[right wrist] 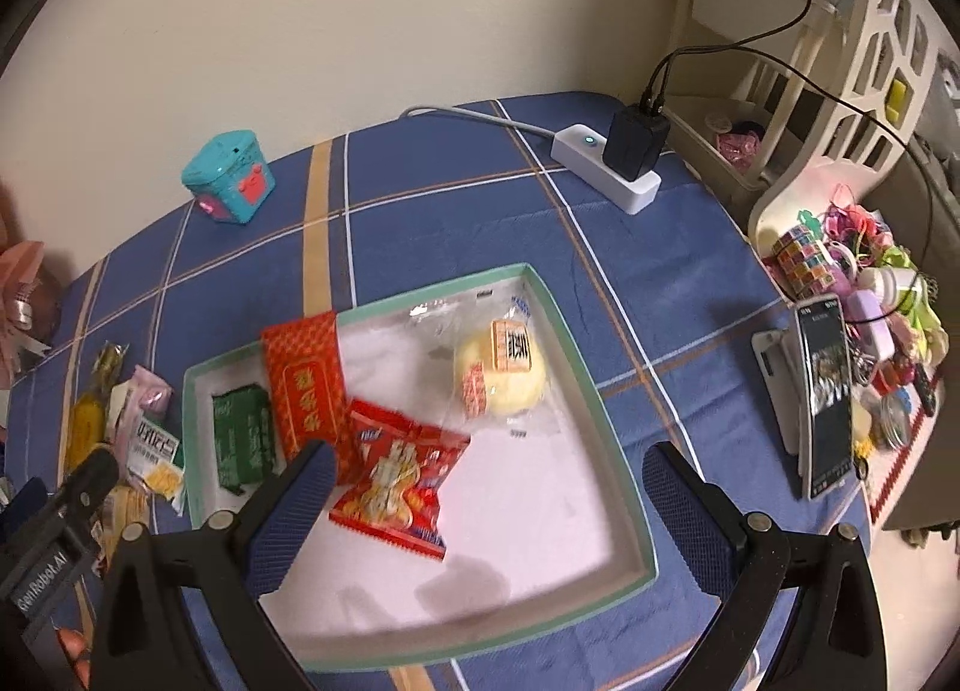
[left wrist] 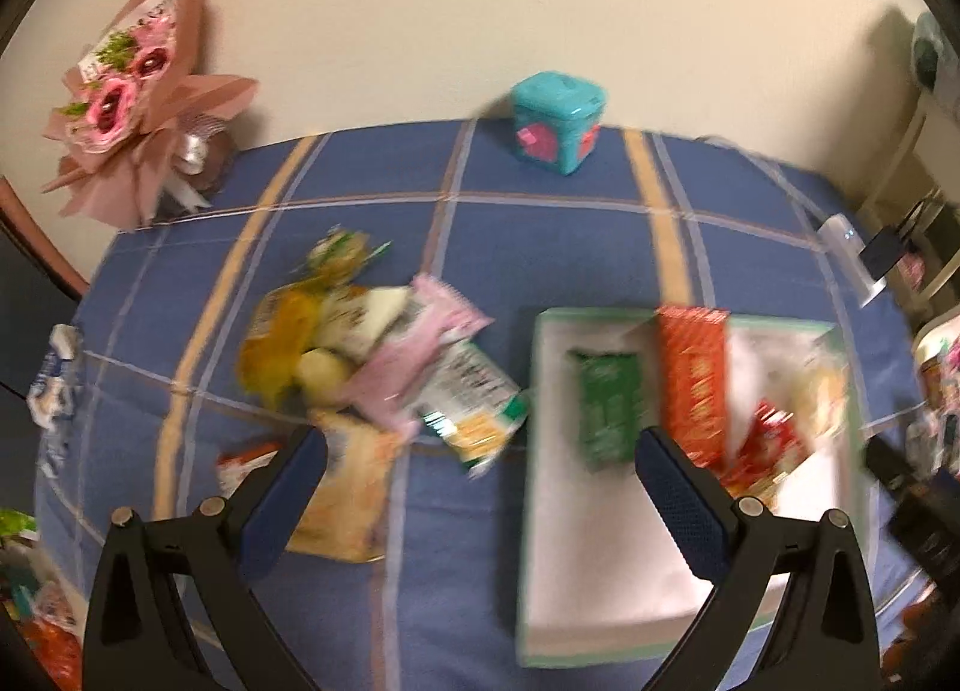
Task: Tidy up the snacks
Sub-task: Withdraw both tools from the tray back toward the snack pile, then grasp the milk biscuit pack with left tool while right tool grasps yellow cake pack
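Observation:
A white tray with a green rim [right wrist: 600,403] lies on the blue checked tablecloth. In it are a green packet [right wrist: 243,442], an orange-red packet [right wrist: 303,391], a red snack bag [right wrist: 399,487] and a wrapped yellow bun [right wrist: 501,373]. A pile of loose snacks [left wrist: 384,367] lies left of the tray [left wrist: 540,367], with a pink packet [left wrist: 414,355] on top. My left gripper [left wrist: 480,451] is open and empty, between the pile and the tray. My right gripper [right wrist: 486,469] is open and empty above the tray. The left gripper's body [right wrist: 54,517] shows at the right wrist view's left edge.
A teal cube box [left wrist: 555,121] stands at the table's far edge by the wall. A pink bouquet [left wrist: 132,109] is at the far left. A white power strip with a black charger [right wrist: 609,163], a phone on a stand [right wrist: 825,391] and cluttered shelves are at the right.

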Demonstrator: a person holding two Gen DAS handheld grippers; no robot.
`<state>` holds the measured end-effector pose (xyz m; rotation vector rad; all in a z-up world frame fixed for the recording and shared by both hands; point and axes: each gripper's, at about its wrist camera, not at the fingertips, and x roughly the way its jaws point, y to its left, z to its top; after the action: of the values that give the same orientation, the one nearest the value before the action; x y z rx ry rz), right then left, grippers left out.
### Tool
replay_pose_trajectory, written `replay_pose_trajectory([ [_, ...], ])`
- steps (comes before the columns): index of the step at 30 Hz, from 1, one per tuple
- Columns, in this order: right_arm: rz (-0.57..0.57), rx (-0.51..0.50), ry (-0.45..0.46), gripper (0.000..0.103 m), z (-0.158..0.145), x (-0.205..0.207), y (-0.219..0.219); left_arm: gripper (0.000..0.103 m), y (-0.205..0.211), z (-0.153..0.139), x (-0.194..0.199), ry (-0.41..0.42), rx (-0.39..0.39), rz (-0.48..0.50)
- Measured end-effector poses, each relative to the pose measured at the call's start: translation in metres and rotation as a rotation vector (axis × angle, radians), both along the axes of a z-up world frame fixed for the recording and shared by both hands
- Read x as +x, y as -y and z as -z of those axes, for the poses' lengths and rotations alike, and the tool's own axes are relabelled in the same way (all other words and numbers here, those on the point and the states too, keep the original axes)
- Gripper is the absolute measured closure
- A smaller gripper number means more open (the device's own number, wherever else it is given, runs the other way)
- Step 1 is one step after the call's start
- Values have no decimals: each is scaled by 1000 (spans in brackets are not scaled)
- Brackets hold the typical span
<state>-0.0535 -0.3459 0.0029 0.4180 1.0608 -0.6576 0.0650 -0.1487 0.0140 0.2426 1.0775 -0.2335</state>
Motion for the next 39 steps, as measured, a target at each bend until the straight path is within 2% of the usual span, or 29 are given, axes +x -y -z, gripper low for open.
replay_pose_trajectory([
  [6,8,-13,-7,0,-3,-4,-30,1,-41,5,2,-37,-29,-34],
  [14,-60,-2,8,0,-8,16,-84,1,-100,-3,12,-20,-32,-95],
  [20,-114,-9,40,0,-18,39,-121,1,-154,-7,24,-22,-65,-182],
  [27,-172,-16,20,0,-10,64,-160,1,-210,-3,36,-40,-92,-282],
  [33,-250,5,0,0,3,82,-196,1,-231,7,44,-67,-97,-334],
  [39,-326,41,-36,0,27,97,-221,1,-224,31,51,-133,-89,-338],
])
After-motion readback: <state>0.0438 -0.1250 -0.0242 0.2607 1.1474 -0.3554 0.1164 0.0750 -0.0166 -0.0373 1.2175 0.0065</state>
